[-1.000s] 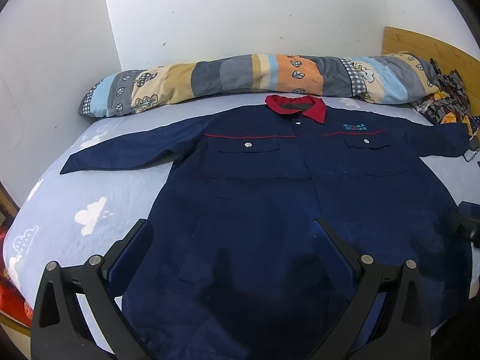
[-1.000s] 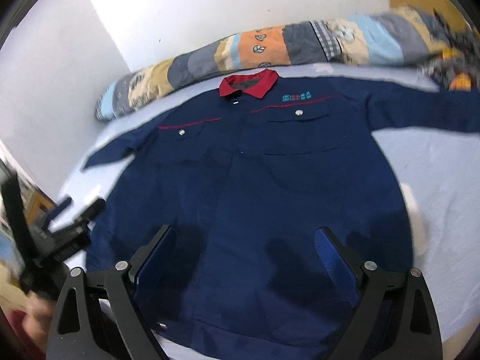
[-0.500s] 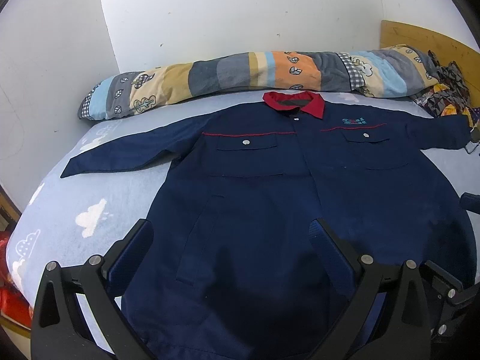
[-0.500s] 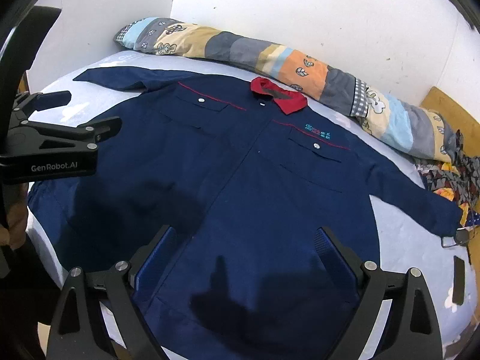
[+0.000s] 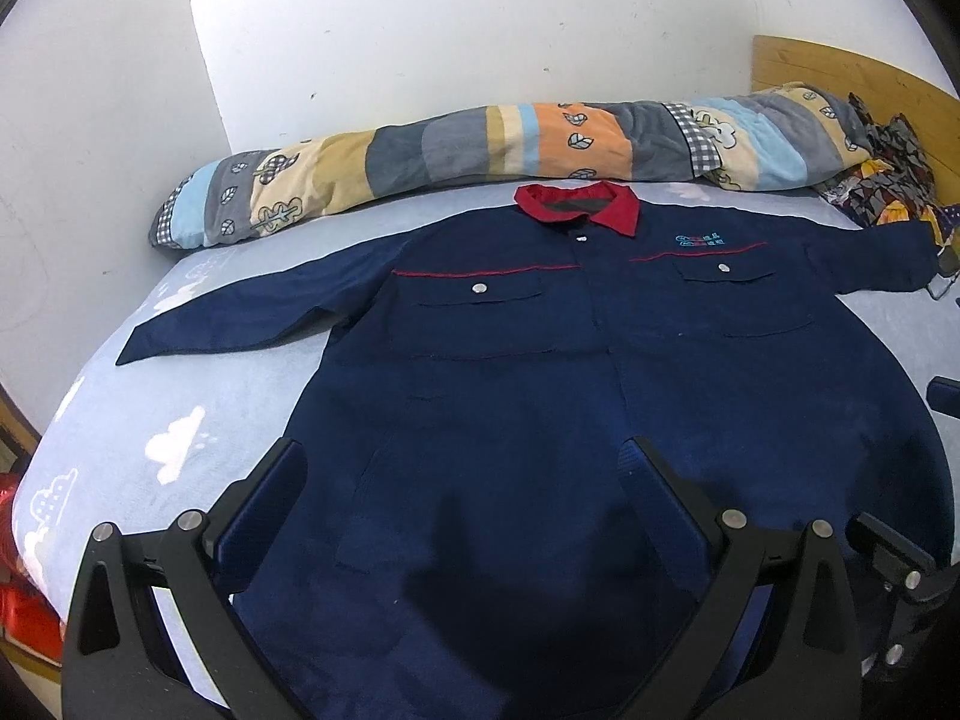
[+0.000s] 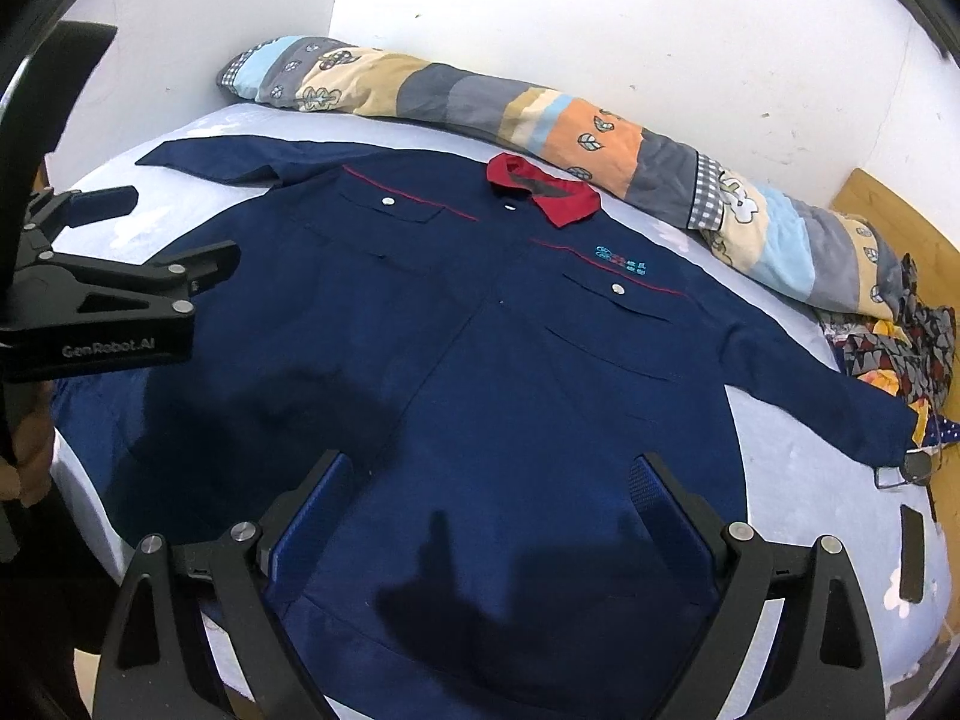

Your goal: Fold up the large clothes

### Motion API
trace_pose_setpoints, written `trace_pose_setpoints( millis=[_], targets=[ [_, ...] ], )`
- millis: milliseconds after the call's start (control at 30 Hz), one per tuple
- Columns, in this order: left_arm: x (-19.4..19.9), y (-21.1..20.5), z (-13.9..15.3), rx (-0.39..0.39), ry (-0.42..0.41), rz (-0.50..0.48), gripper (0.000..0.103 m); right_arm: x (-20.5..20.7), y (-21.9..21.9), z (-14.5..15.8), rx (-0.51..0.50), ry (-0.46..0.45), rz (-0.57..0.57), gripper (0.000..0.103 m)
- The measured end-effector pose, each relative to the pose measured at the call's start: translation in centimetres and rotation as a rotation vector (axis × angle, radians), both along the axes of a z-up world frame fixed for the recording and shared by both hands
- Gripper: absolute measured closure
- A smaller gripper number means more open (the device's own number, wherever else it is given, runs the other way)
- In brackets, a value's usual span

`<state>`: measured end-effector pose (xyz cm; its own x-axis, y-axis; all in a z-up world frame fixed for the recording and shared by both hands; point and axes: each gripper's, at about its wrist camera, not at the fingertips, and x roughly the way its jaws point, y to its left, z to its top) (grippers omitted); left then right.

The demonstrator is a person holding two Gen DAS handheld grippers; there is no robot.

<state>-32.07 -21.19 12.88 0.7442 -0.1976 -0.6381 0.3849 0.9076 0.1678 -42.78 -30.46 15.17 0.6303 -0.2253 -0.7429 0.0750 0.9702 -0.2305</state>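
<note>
A large navy work jacket (image 5: pixel 540 396) with a red collar (image 5: pixel 579 204) lies spread flat, front up, on the bed, both sleeves stretched out sideways. It also fills the right wrist view (image 6: pixel 480 360). My left gripper (image 5: pixel 462 462) is open and empty, hovering above the jacket's lower hem. My right gripper (image 6: pixel 486 474) is open and empty above the hem further right. The left gripper also shows from the side in the right wrist view (image 6: pixel 156 240), open over the jacket's left side.
A light blue cloud-print sheet (image 5: pixel 156 414) covers the bed. A long patchwork bolster (image 5: pixel 480 150) lies along the white wall behind the collar. Patterned cloth (image 6: pixel 900 342) and a wooden headboard (image 5: pixel 840 78) are at the right. Small dark items (image 6: pixel 912 546) lie near the right sleeve end.
The right gripper swung its view rightward and now holds nearly steady. The left gripper has moved slightly back from the jacket. The jacket has not moved.
</note>
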Motion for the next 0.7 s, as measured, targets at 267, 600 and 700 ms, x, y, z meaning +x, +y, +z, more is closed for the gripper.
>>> trace_pose_setpoints(
  millis=[267, 600, 700],
  targets=[
    [2.2, -2.3, -0.2, 0.013, -0.013, -0.001, 0.0, -1.7, -7.5, 2.8, 0.293, -0.093, -0.154, 0.008],
    [5.2, -4.5, 0.0, -0.051, 0.031, -0.01, 0.0, -8.7, -30.2, 2.8, 0.665, -0.282, -0.63, 0.019],
    [5.7, -4.8, 0.2, -0.052, 0.02, -0.023, 0.0, -10.1, -36.6, 1.8, 0.676, -0.284, -0.743, 0.028]
  ],
)
